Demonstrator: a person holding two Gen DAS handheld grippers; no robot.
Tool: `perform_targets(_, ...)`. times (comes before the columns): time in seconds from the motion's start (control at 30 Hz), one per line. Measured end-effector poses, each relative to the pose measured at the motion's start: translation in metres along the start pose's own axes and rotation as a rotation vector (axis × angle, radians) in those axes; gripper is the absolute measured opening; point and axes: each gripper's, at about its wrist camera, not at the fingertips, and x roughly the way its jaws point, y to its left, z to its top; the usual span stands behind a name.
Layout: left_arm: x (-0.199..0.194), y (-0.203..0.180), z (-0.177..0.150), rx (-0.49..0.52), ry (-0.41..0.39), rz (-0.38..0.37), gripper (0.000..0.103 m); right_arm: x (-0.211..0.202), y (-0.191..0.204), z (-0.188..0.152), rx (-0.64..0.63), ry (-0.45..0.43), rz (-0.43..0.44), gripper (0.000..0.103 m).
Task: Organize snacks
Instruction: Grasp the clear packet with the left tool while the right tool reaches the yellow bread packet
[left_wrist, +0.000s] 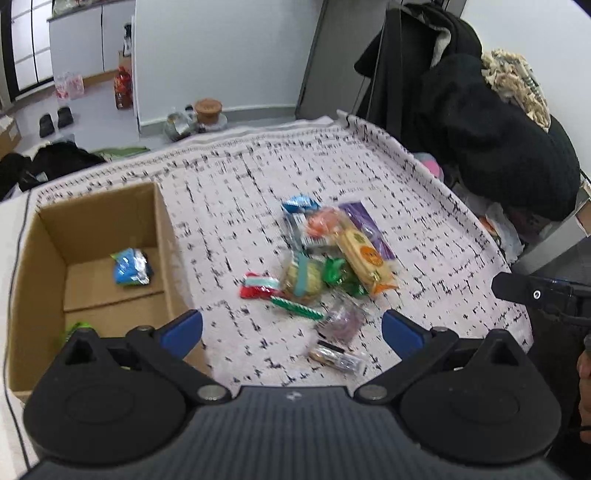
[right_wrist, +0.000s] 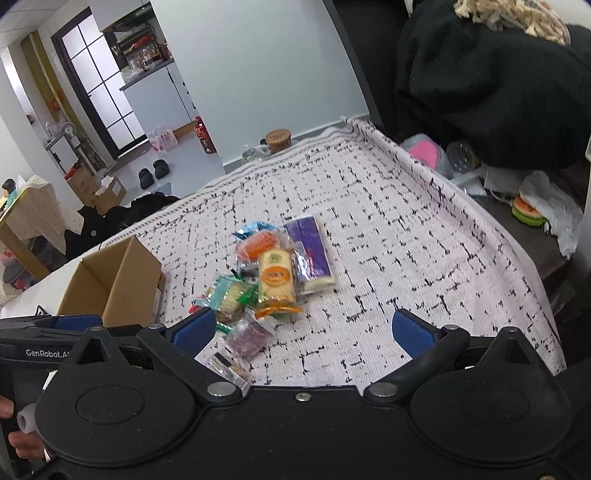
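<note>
Snacks (left_wrist: 325, 266) heaped ahead of left gripper (left_wrist: 291, 332) | both grippers (right_wrist: 303, 328) spread, empty

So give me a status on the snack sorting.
Done: one blue packet lies in the box, with something green near its front wall. In hand: nothing; the left gripper and right gripper are both open and empty. Left: the pile on the cloth.

At lower left of the frame, a cardboard box (left_wrist: 162, 236) holds a blue packet (left_wrist: 129, 267). Snack packets (left_wrist: 328, 262) lie heaped mid-frame on the patterned cloth (left_wrist: 240, 177). The left gripper (left_wrist: 291, 332) spreads wide, empty.
</note>
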Motion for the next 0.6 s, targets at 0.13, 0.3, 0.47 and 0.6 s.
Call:
perform_targets(0.13, 0.014, -0.004, 0.0, 0.002, 0.03, 0.007, 0.102, 0.009, -0.008, -0.003, 0.01, 0.025, 0.009, 0.095)
perform_targets(0.3, 0.033, -0.01, -0.002, 0.011, 0.083, -0.016, 0.1, 0.02, -0.017, -0.004, 0.024, 0.048, 0.024, 0.091)
perform_targets(0.47, 0.056, -0.019, -0.006, 0.033, 0.125, -0.013, 0.095, 0.03, -0.024, -0.004, 0.036, 0.07, 0.039, 0.088)
perform_targets(0.6, 0.073, -0.028, -0.009, 0.049, 0.164, -0.022, 0.094, 0.037, -0.029, -0.005, 0.041, 0.08, 0.041, 0.088)
